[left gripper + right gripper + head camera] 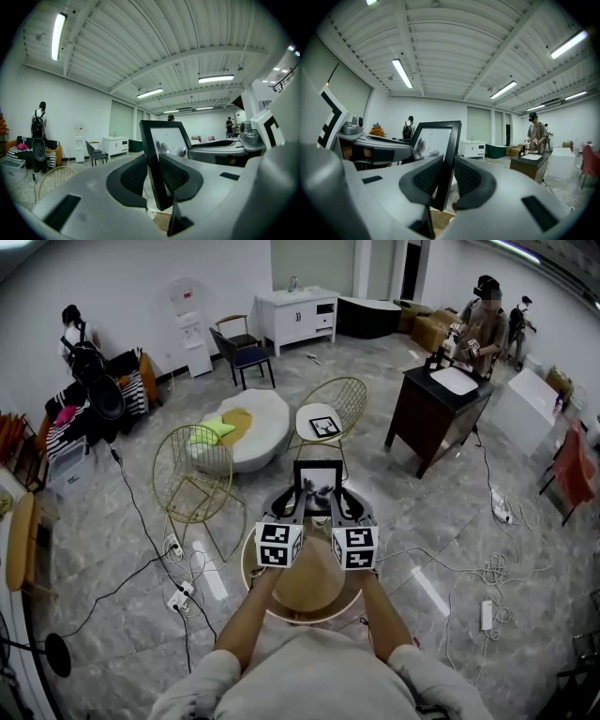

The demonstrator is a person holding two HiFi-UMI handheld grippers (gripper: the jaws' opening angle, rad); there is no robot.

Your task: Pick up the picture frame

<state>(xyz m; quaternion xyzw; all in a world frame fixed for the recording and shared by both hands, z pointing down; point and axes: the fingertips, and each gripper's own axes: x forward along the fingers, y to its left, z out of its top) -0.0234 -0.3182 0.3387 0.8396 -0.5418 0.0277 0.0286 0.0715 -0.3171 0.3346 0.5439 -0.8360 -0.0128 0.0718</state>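
A black picture frame (317,486) with a dark print on white stands upright between both grippers, above the far rim of a round wooden table (309,589). My left gripper (294,501) is shut on the frame's left edge. In the left gripper view, its ribbed pads clamp the black border (153,159) at the gripper (153,177). My right gripper (338,501) is shut on the right edge. The right gripper view shows the frame (440,140) pinched in that gripper (445,180). Each gripper shows beside the frame in the other's view.
Two gold wire chairs (192,474) (343,397) stand beyond the table, and a small round white table (323,425) carries a second frame. A white ottoman (248,427) lies at left, a dark cabinet (436,404) at right with a person. Cables (178,592) run over the floor.
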